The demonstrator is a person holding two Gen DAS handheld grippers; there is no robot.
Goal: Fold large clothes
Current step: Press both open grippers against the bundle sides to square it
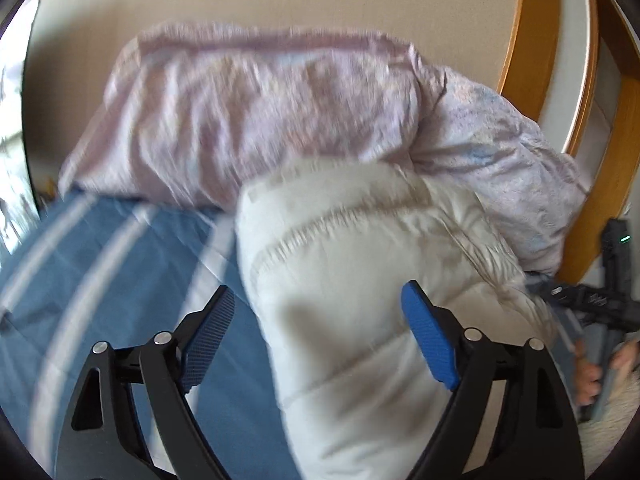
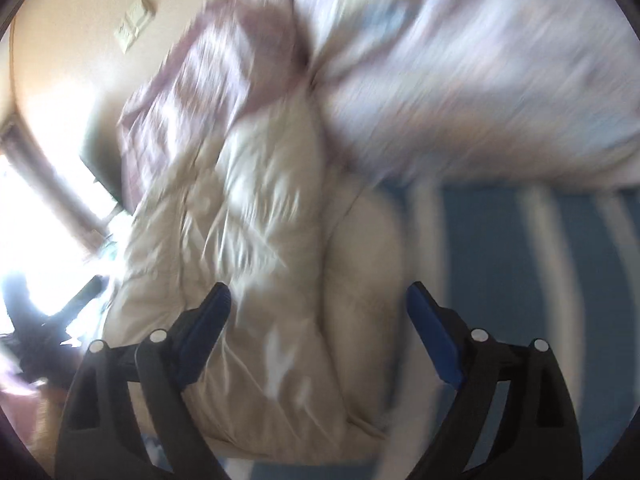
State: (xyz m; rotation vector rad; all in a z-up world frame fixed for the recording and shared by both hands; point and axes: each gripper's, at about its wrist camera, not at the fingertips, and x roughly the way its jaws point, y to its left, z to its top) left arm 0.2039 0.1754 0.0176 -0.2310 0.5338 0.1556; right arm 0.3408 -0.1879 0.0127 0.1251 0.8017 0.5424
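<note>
Our left gripper [image 1: 318, 336] stands with jaws wide apart, pads pressing nothing; the white puffy jacket [image 1: 360, 280] lies under them, running toward twelve o'clock. Our right gripper [image 2: 318, 336] likewise gapes wide over that jacket [image 2: 248, 208]. At twelve, pink bedding [image 1: 248, 112]; at nine, the blue striped sheet [image 1: 100, 280].

A puffer jacket [image 1: 360, 264] lies on the bed [image 1: 100, 264], its far end against a pillow [image 1: 248, 116] by the wall [image 1: 360, 4].
</note>
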